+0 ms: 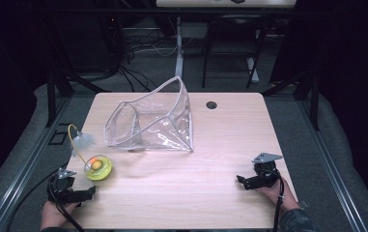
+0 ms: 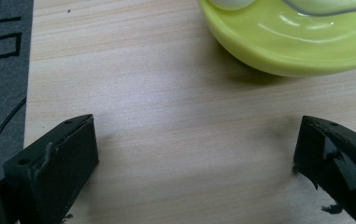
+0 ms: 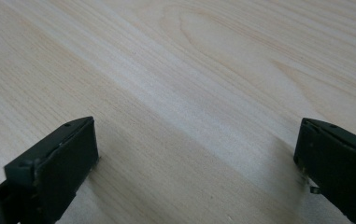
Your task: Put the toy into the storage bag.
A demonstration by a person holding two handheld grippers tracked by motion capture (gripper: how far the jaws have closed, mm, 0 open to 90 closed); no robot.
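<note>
L gripper [image 1: 75, 194]: fingers [image 2: 54, 163] spread wide, nothing btwn them, just bare bench [image 2: 166, 116]. Tips sit low, at or just above the wood, can't tell contact. Looks like a ready pose: wide gap so it can go around something bulky w/o re-opening.

Just ahead of the L fingers, slightly to their right: yellow-green dish [image 2: 297, 46], apart from both tips, not touched. In the high view it holds an orange ball [image 1: 96, 164] under what looks like a clear dome; a yellow wire [image 1: 71, 137] w/ a pale feathery tuft [image 1: 82, 141] rises from it, away from the fingers. Prob a cat toy. Nearest thing to the L gripper, so my guess is that's the pick target; the wide base keeps it upright.

R gripper [image 1: 254, 181]: fingers [image 3: 56, 161] also fully apart, empty, only wood grain ahead. Parked near the bench's near-right corner, well apart from everything, likely idle till needed.

Farther out, beyond the dish and toward bench centre: clear plastic bag [image 1: 152, 121], lying on its side, mouth propped open facing the L-gripper side. Open mouth probably means it's meant to receive the toy. Nothing in it that I can see.

Grommet hole [image 1: 211, 105] beyond the bag, irrelevant.
</note>
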